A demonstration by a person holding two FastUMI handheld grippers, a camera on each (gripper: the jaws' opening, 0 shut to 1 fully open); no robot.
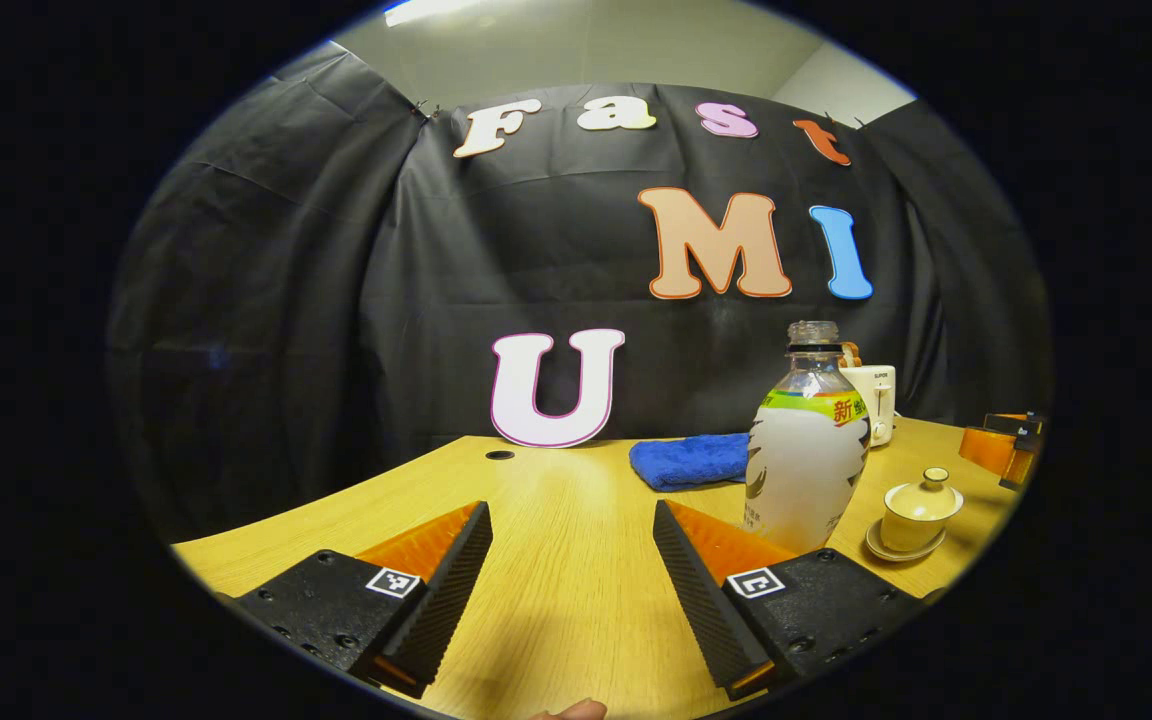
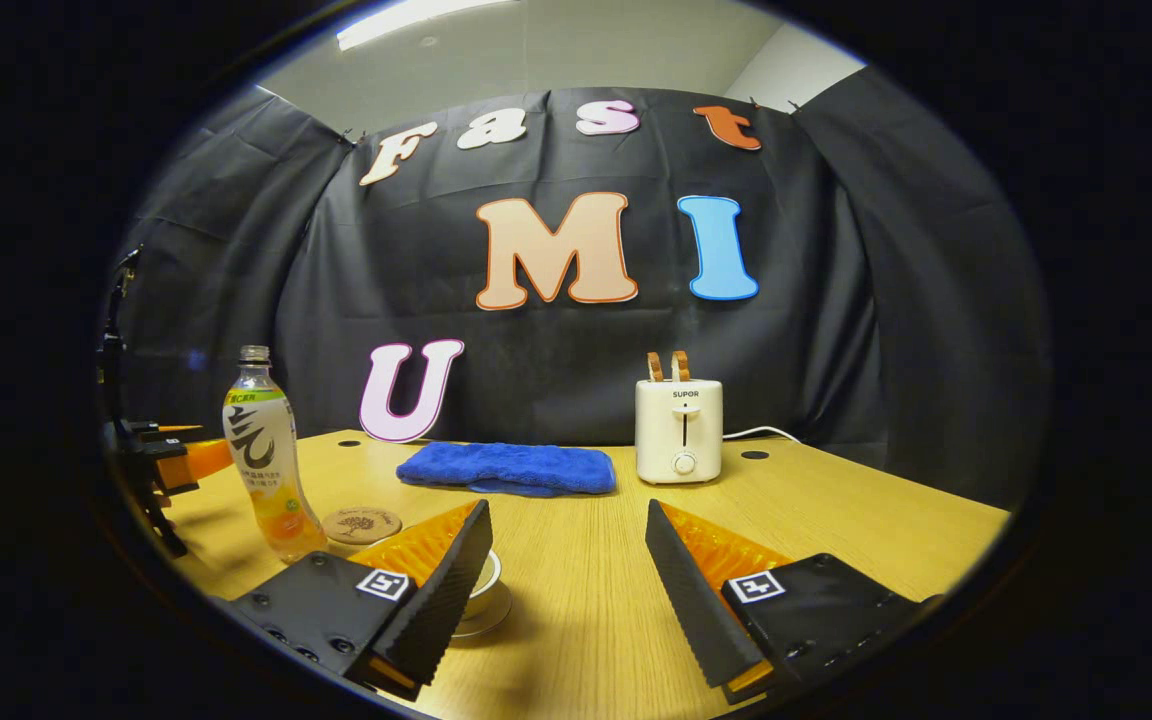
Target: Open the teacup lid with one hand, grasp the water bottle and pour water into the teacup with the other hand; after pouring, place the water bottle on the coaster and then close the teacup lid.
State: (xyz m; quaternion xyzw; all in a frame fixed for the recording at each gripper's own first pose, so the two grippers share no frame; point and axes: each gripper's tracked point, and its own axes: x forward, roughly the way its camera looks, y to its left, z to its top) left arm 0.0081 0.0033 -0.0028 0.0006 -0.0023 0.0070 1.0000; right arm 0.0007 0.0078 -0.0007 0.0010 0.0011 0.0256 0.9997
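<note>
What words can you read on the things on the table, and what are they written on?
"SUPOR": on the front of the toaster.
Water bottle label: print too small to read.
Coaster: a picture, no readable words.

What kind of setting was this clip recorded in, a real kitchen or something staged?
Most likely a staged recording booth, not a real kitchen. Black cloth hangs as the wall behind a wooden table, and household props are set out on it: a toaster, a blue towel, a bottle and a coaster.
</note>
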